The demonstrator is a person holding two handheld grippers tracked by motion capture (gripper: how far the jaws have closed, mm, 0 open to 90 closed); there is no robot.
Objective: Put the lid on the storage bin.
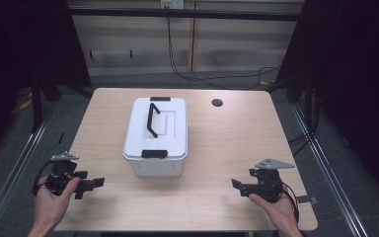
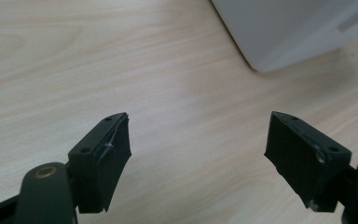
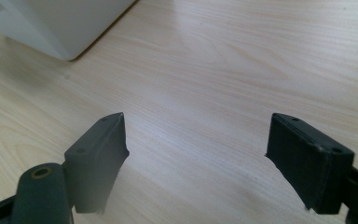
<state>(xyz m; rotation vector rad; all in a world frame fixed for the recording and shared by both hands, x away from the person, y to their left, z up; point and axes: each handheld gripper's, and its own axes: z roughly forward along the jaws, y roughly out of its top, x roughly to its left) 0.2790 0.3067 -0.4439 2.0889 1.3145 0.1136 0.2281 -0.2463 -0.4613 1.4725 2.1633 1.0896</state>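
So the setup: a light wood-grain table [image 1: 227,148] with rounded corners is seen from the high view, and a round cable hole [image 1: 217,102] is cut near its far right side. Grey floor is laid around it, metal rails [image 1: 19,158] are run along both sides, and a pale panelled wall [image 1: 177,39] is set at the back with black cables [image 1: 177,69] hung down it and trailed across the floor. Dark curtains are drawn on both sides, so the edges of the room are pretty much lost in shadow.

The white box [image 1: 155,136] is parked roughly mid-table, a bit left of centre, standing flat with its lid shut. A black carry handle [image 1: 152,120] is laid down across the lid, and black latches [image 1: 154,153] are fitted at the near and far ends. Rounded corners, plain white sides, nothing is stacked on it.

The left gripper [image 1: 93,184] is held low at the near left corner, well apart from the box, with its jaws spread wide and nothing between them; in the left gripper view a corner of the box [image 2: 279,32] is caught at the top right. The right gripper [image 1: 237,186] is held at the near right, also well apart, jaws wide and empty too, and the box corner [image 3: 56,23] is seen top left in its view.
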